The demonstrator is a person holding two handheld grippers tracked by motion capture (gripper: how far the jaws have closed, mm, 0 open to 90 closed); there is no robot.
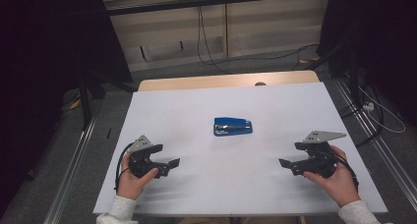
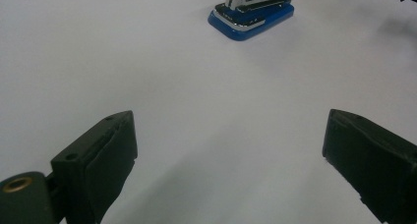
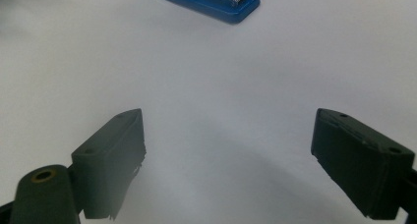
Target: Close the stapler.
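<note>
1. Stapler [image 1: 233, 126], blue, lies flat at frame centre of the high view on the white table [image 1: 196, 189], well apart from both grippers.
2. Left gripper [image 1: 172, 163] lower left, right gripper [image 1: 282, 163] lower right; both have jaws spread wide and hold nothing.
3. We judge the step is the reach: we'd bring one gripper in level and straddle the stapler's narrow sides before closing.

stapler [image 1: 233, 126] | blue, chrome inside | closed, lying flat | mid-table [image 1: 196, 184], untouched
</note>
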